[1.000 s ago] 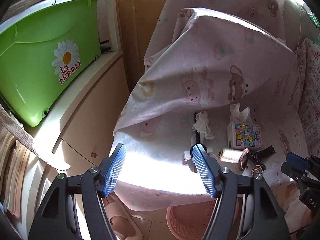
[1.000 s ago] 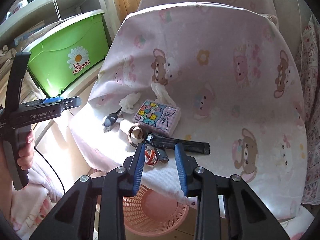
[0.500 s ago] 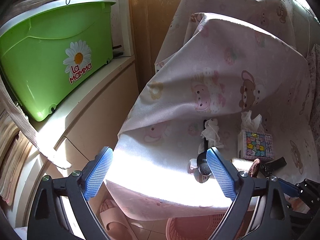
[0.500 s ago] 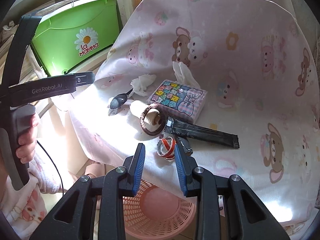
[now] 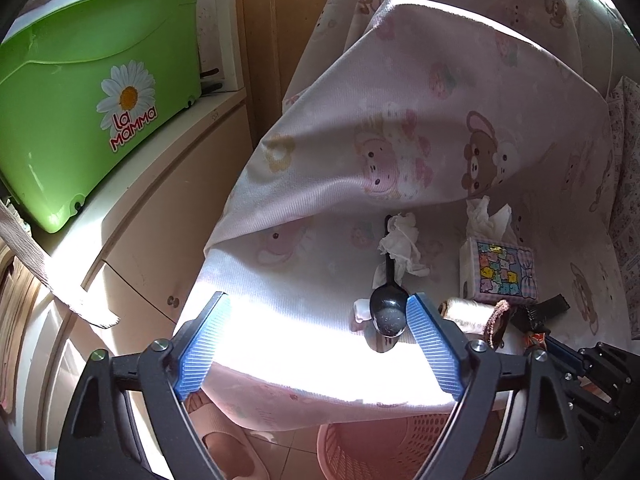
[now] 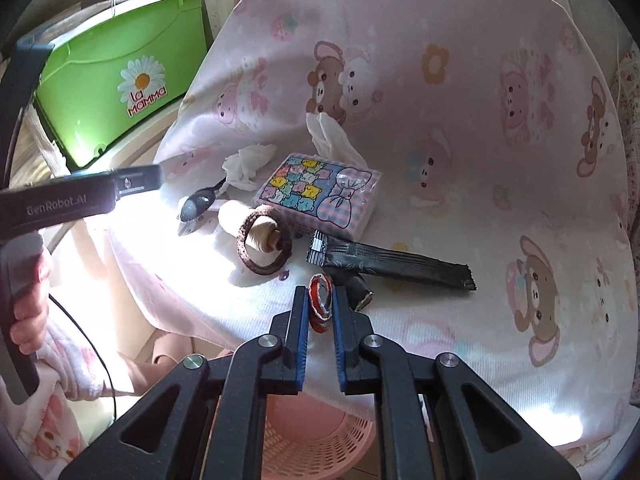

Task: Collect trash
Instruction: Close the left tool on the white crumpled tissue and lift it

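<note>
A pink bear-print cloth [image 6: 460, 128] covers a chair seat holding the litter. My right gripper [image 6: 320, 305] is shut on a crumpled red-and-white wrapper [image 6: 320, 296] at the seat's front edge. Beside it lie a small dark cap [image 6: 360, 294] and a long black sachet [image 6: 394, 266]. A crumpled white tissue [image 6: 248, 164] lies by a black spoon [image 6: 200, 204]; both show in the left wrist view, tissue [image 5: 402, 246] and spoon [image 5: 386, 312]. My left gripper [image 5: 318, 342] is wide open and empty, its right finger next to the spoon bowl. A pink basket [image 6: 320, 436] stands under the seat edge.
A tissue pack [image 6: 320, 194] with a tissue sticking out, a thread spool [image 6: 250, 228] and a brown hair ring [image 6: 264, 246] lie on the seat. A green tub [image 5: 88, 88] sits on a cream cabinet [image 5: 160, 208] to the left. A pink slipper [image 5: 218, 432] lies on the floor.
My right gripper moved forward over the seat edge and closed on the red-and-white wrapper. My left gripper opened wider and drew nearer the spoon.
</note>
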The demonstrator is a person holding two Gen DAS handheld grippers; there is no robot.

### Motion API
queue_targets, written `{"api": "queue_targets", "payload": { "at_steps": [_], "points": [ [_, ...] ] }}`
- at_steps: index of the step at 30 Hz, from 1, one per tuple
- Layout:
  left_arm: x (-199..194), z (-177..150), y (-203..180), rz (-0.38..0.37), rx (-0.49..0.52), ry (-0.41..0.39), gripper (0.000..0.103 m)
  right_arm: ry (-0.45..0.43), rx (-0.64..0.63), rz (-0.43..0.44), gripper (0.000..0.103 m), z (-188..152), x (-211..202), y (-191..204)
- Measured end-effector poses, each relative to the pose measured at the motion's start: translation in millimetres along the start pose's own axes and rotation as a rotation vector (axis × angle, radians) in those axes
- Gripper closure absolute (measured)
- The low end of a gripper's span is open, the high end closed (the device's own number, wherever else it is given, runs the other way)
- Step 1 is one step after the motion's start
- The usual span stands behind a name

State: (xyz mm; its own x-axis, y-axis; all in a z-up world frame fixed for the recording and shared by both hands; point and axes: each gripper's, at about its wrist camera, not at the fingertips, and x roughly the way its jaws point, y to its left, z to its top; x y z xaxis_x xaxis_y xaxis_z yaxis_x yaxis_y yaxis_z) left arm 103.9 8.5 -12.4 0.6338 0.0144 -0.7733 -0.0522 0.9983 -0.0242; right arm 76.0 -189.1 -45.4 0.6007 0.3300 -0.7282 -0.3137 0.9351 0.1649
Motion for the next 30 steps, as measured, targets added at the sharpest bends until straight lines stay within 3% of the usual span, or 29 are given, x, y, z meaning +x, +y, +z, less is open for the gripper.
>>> {"api": "queue_targets", "payload": {
  "at_steps": [2, 4, 5, 13, 18, 22, 25, 30],
  "points": [
    [2.3, -0.7, -2.0, -0.033, 0.005, 0.018, 0.044, -0.026, 0.026, 0.042, 0.091, 1.6, -7.8, -4.6],
    [4.9, -2.3, -6.4, -0.060, 0.027, 0.035, 0.068, -0.049, 0.034, 0.074, 0.091, 3.5, -16.0, -6.2],
    [5.8, -3.2, -8.4, -0.071, 0.036, 0.039, 0.070, -0.059, 0.030, 0.079, 0.091, 4.2, -19.3, -6.1],
    [11.7, -4.7, -29.1, -0.149, 0.090, 0.045, 0.070, -0.049, 0.024, 0.077, 0.091, 3.4, -23.5, -5.7],
    [24.6, 2.1, -43.4, -0.101, 0.161, -0.002, 0.075, -0.062, -0.002, 0.061, 0.091, 3.8, -26.8, -4.6],
    [34.1, 8.8, -35.9, -0.148, 0.105, 0.018, 0.073, -0.064, -0.005, 0.067, 0.091, 4.1, -28.8, -4.8],
    [39.7, 9.0, -29.8, -0.137, 0.085, 0.038, 0.072, -0.068, -0.002, 0.064, 0.091, 3.8, -30.0, -6.1],
    [42.0, 28.8, -31.0, -0.164, 0.088, -0.001, 0.072, -0.066, -0.003, 0.061, 0.091, 2.8, -29.4, -5.2]
  ]
}}
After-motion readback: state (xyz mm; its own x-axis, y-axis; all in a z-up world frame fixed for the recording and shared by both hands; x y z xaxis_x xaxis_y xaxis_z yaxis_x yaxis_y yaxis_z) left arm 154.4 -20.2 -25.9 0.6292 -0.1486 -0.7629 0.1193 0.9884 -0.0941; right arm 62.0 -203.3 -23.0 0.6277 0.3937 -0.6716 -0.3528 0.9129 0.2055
